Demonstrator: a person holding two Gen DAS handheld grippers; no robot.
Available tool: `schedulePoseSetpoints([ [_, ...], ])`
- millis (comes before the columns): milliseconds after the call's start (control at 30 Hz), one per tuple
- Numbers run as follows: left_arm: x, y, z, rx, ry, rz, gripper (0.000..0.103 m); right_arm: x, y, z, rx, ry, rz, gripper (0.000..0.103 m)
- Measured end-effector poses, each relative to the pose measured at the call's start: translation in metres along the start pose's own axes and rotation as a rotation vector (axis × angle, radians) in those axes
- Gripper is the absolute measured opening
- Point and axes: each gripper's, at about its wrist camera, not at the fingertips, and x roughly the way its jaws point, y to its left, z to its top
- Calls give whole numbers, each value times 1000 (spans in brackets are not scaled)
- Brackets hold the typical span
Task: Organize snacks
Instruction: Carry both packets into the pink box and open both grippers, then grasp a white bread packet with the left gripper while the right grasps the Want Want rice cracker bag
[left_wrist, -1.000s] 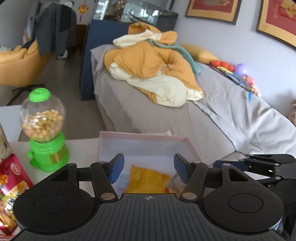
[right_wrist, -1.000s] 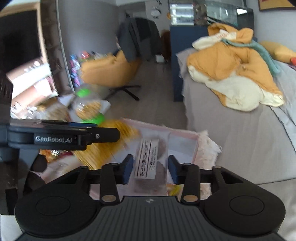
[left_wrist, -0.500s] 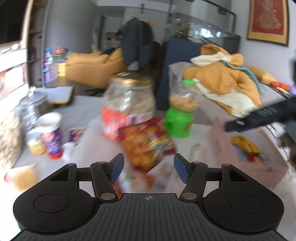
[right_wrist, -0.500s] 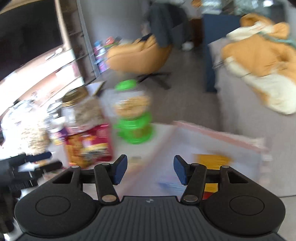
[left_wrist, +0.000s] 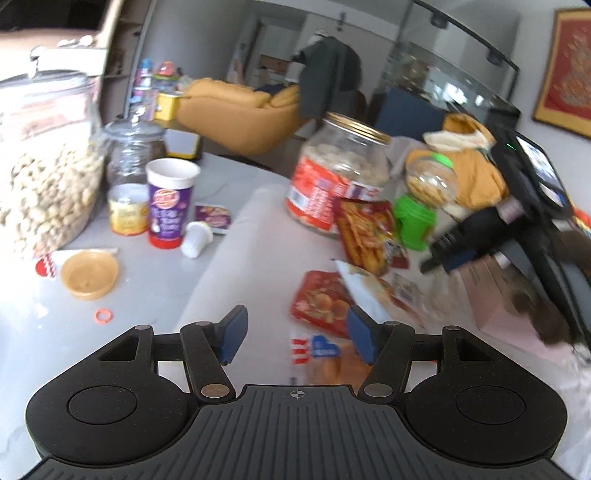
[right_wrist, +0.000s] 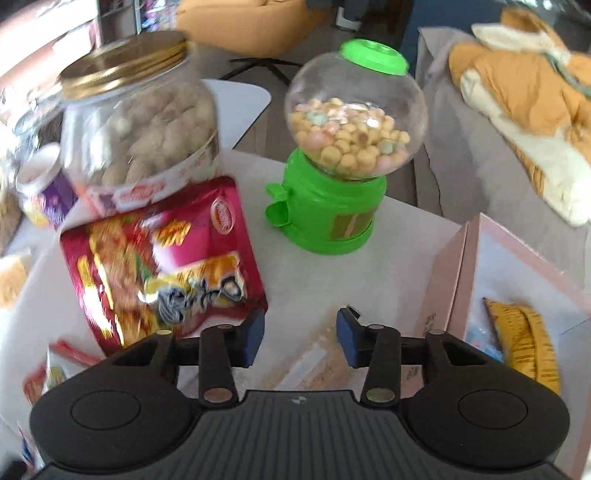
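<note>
While empty, right claw (right_wrist: 300, 334) hovers beside red packet (right_wrist: 162, 258).

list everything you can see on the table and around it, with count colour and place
big jar: 1, clear, gold lid, behind the red packet
candy dispenser: 1, green base, clear globe, beside the jar
red packet: 1, leaning on the jar
box: 1, pink, right table edge
yellow packet: 1, inside the box
purple cup: 1, white lid, table left
peanut jar: 1, clear, far left
blanket: 1, orange and cream, on the bed
left gripper: black, blue pads, open, empty
right gripper: open, jaws just closing, nothing gripped
</note>
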Motion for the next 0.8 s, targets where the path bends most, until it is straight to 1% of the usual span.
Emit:
schedulePoseSetpoints([
  [33, -1, 2, 1, -11, -5, 0, 65, -3, 2, -5, -14, 3, 6, 35],
  [67, -1, 2, 2, -18, -10, -3, 65, -9, 4, -13, -36, 12, 31, 34],
  [133, -3, -1, 4, -16, -18, -12, 65, -21, 7, -28, -73, 30, 106, 30],
  [167, -5, -5, 5, -9, -22, -17, 65, -26, 9, -33, -83, 51, 148, 22],
  [200, -6, -10, 7, 2, -24, -23, 65, -29, 10, -43, -86, 85, 202, 20],
  [267, -4, -23, 13, 35, -27, -44, 65, -34, 9, -63, -76, 138, 275, 20],
  [300, -1, -32, 16, 68, -26, -59, 65, -34, 7, -72, -75, 153, 289, 20],
  [400, 19, -63, 24, 186, -1, -112, 65, -46, 6, -96, -136, 80, 249, 19],
  [433, 27, -70, 26, 206, 13, -126, 65, -48, 6, -101, -143, 66, 236, 19],
  [467, 33, -76, 28, 212, 22, -117, 65, -51, 4, -106, -147, 59, 232, 19],
  [600, 48, -84, 33, 174, 43, -26, 64, -66, -17, -116, -137, 42, 254, 19],
  [667, 53, -89, 35, 179, 40, -19, 64, -78, -26, -125, -164, -17, 256, 20],
  [733, 60, -104, 39, 243, 37, -64, 64, -88, -33, -133, -180, -69, 256, 24],
  [767, 66, -112, 41, 289, 51, -101, 65, -92, -37, -136, -180, -90, 260, 29],
  [800, 76, -120, 42, 337, 78, -116, 66, -93, -40, -138, -177, -103, 260, 33],
])
